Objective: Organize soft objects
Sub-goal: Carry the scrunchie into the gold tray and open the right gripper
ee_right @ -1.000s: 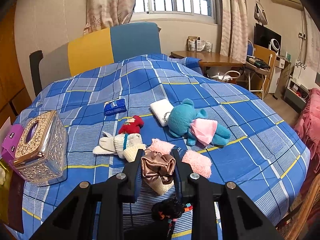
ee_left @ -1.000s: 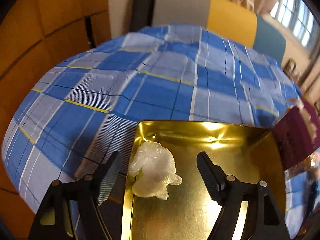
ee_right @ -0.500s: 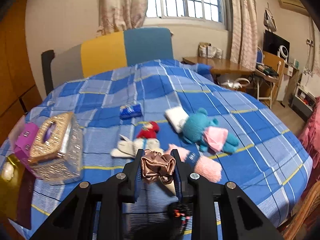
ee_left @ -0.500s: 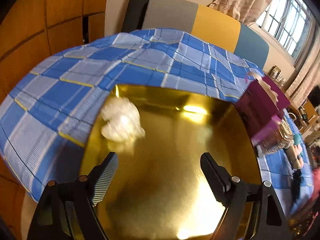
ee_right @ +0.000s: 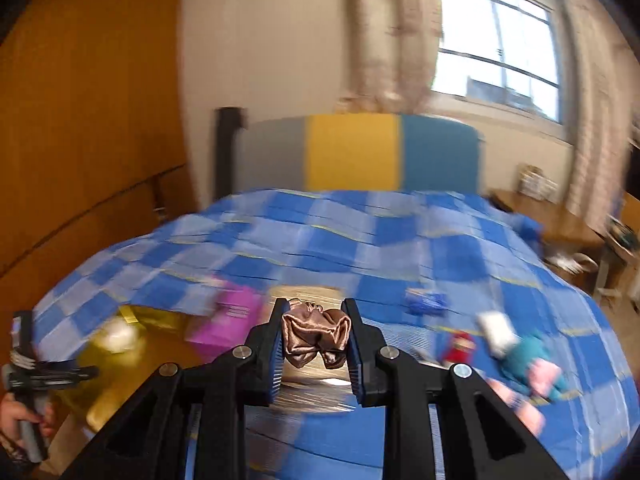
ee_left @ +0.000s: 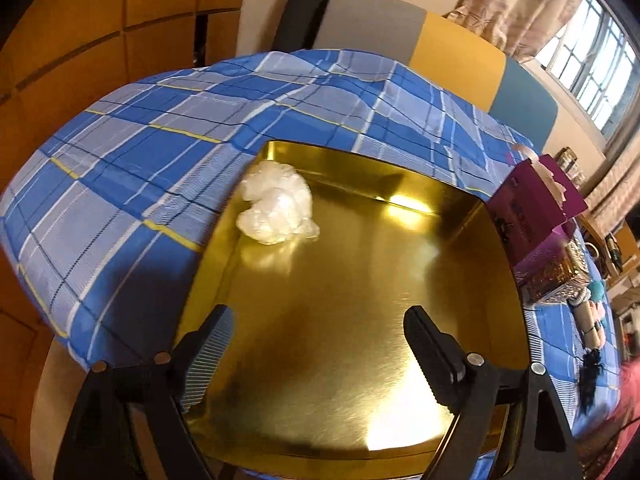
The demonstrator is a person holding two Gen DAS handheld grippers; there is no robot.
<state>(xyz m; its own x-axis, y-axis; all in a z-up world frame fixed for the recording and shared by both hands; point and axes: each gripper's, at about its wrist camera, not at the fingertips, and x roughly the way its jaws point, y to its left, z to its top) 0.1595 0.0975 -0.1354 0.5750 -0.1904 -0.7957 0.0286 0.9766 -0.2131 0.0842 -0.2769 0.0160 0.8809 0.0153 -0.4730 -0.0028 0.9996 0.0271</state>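
A gold metal tray (ee_left: 360, 360) lies on the blue plaid bed. A crumpled white plastic bag (ee_left: 276, 208) sits in its far left corner. My left gripper (ee_left: 320, 340) is open and empty, held above the tray's near half. My right gripper (ee_right: 316, 344) is shut on a brown satin scrunchie (ee_right: 314, 338) and holds it in the air over the bed. In the blurred right wrist view the tray (ee_right: 116, 376) lies at the lower left, with the left gripper (ee_right: 44, 372) at the frame's left edge.
A purple tissue box (ee_left: 536, 208) and a glittery tissue holder (ee_left: 556, 280) stand right of the tray. A teal plush toy (ee_right: 528, 360), a red doll (ee_right: 460, 346), a white roll (ee_right: 494, 330) and a blue packet (ee_right: 426, 302) lie on the bed. Wooden wardrobe at left.
My right gripper has lifted the scrunchie off the bed and swung left towards the tray. My left gripper has drawn back from the white bag and risen over the tray.
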